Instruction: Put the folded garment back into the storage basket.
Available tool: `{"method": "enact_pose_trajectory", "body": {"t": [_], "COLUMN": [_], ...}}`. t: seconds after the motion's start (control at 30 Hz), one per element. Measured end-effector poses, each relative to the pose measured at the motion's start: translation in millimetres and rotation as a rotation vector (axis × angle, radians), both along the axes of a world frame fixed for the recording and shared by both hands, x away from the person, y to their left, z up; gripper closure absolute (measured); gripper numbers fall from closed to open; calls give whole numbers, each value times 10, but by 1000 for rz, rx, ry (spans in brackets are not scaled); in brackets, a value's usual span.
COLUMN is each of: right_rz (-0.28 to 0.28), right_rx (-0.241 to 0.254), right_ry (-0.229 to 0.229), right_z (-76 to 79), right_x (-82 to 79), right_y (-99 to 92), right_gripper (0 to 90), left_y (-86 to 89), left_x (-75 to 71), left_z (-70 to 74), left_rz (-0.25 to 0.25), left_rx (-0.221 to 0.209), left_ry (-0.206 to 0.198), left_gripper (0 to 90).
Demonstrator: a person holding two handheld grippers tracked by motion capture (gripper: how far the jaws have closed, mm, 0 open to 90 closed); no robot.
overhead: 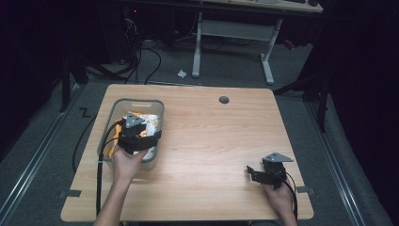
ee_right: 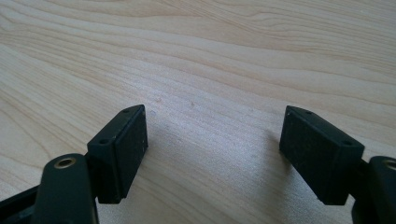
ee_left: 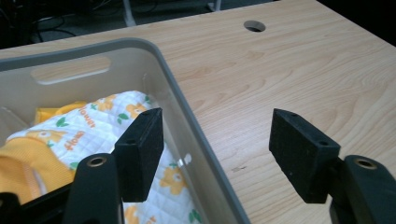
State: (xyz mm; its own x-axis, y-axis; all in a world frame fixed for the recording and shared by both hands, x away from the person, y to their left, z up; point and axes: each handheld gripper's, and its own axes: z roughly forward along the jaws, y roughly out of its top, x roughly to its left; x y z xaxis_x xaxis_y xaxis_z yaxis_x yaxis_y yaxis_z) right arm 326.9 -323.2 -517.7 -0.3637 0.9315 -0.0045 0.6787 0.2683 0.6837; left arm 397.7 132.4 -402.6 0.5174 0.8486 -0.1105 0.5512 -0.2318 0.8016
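Black foam-padded jaws of my left gripper [ee_left: 215,154] sit nearest the lens: spread apart, nothing between them, one pad over the bin's inside, the other over bare table.

Item 1: grey translucent plastic bin [overhead: 107,126], rectangular, slot handle in its far wall, standing at about 9 o'clock on the tabletop as the high view shows it. My left gripper [overhead: 137,134] hovers over its right-hand wall.

Item 2: white quilted cloth printed with orange flowers and green leaves [ee_left: 105,121], lying inside the bin together with a plain yellow-orange garment [ee_left: 21,161] at the near-left corner. Both rest low against the bin floor, wholly within the walls.

Item 3: light wood-grain table [overhead: 221,141], with a round cable hole [overhead: 224,100] near 12 o'clock.

Item 4: my right gripper [overhead: 262,173], at about 4 o'clock, jaws parted and holding nothing, held low over plain wood [ee_right: 210,60].

Handling note: I judge the step in hand to be a move between cloth and bin. To do it well I would swing the left gripper toward 9 o'clock until both pads are inside the rim, then lower onto a raised fold of the quilted cloth; straddling the wall as now risks pinching plastic instead. Right gripper can steady the bin if it slides.
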Motion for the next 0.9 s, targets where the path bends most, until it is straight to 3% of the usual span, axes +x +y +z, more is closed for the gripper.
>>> {"method": "enact_pose_trajectory", "body": {"t": [0.23,0.47,0.9], "right_rz": [2,1,2], "right_rx": [0,0,-1], "right_ry": [-1,-1,-2], "right_z": [-1,-1,-1], "right_x": [1,1,1], "right_y": [-1,0,-1], "right_gripper": [238,238,238], "left_y": [-118,-202,-417], "left_x": [-61,-68,-131], "left_z": [-13,-49,-133], "left_rz": [-38,-52,-102], "left_rx": [-24,-5,-27], "left_ry": [4,2,0], "left_gripper": [356,357,358]}}
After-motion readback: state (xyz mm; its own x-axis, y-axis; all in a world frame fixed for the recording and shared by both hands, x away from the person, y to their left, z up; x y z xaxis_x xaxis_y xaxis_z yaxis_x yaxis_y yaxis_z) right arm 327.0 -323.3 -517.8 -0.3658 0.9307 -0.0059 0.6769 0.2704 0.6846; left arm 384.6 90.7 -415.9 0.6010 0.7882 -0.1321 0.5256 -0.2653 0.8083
